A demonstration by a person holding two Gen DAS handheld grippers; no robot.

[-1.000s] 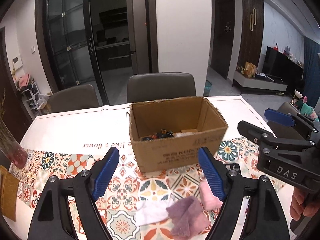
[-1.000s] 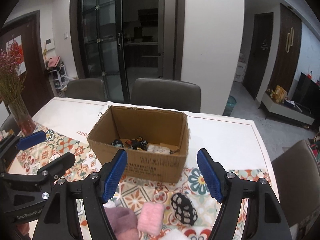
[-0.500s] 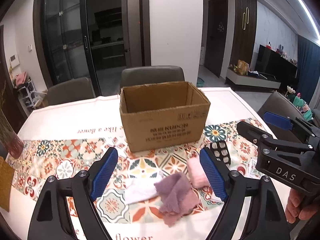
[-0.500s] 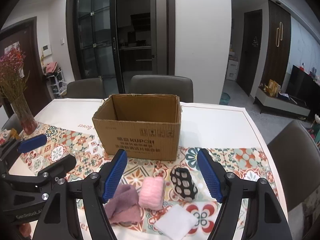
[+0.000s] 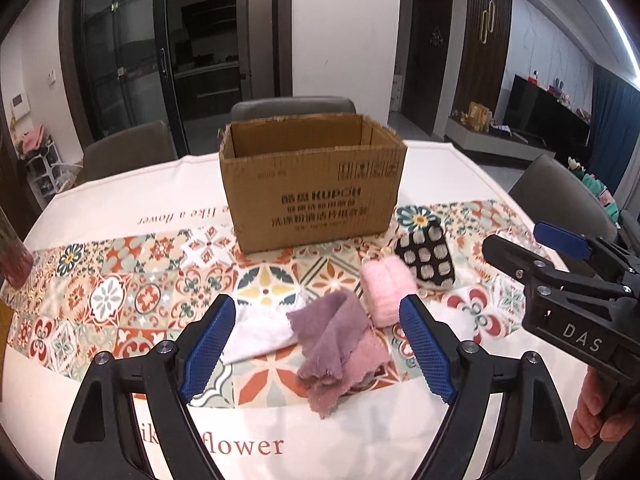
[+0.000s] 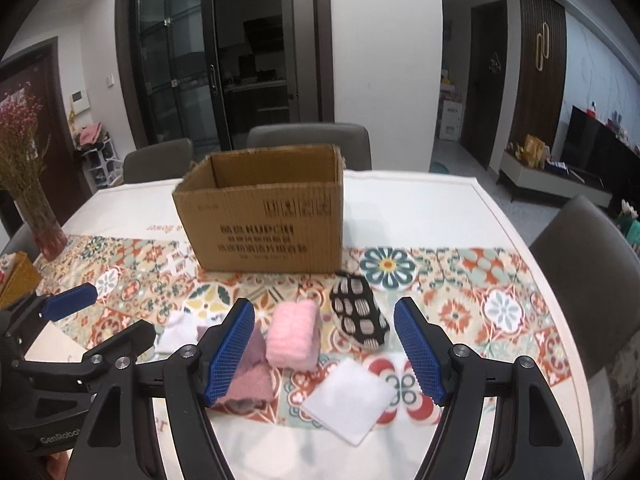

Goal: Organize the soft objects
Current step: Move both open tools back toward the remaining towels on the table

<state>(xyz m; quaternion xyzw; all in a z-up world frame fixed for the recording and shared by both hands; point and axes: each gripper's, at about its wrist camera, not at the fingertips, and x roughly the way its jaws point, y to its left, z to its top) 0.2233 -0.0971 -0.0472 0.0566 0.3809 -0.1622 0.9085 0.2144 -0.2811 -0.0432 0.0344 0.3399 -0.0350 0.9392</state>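
An open cardboard box (image 5: pixel 312 188) (image 6: pixel 264 224) stands mid-table. In front of it lie a purple cloth (image 5: pixel 340 344) (image 6: pixel 250 376), a pink fluffy roll (image 5: pixel 386 292) (image 6: pixel 294 334), a black-and-white patterned pouch (image 5: pixel 426 258) (image 6: pixel 360 316), a white sock (image 5: pixel 264 328) (image 6: pixel 176 330) and a white folded square (image 6: pixel 348 398). My left gripper (image 5: pixel 318 350) hangs open above the purple cloth and white sock, nothing between its pads. My right gripper (image 6: pixel 324 350) is open over the pink roll and pouch, empty too. The right gripper also shows at the right of the left wrist view (image 5: pixel 560 256).
A patterned runner covers the white table (image 6: pixel 420 208). A glass vase with dried pink flowers (image 6: pixel 36 208) stands far left. Grey chairs ring the table, one at the right edge (image 6: pixel 588 272). A hand (image 5: pixel 600 412) grips the right tool's handle.
Both grippers have sunk and drawn back from the box; its inside has dropped out of sight and the soft things now lie between the fingers. Jaw widths look unchanged.
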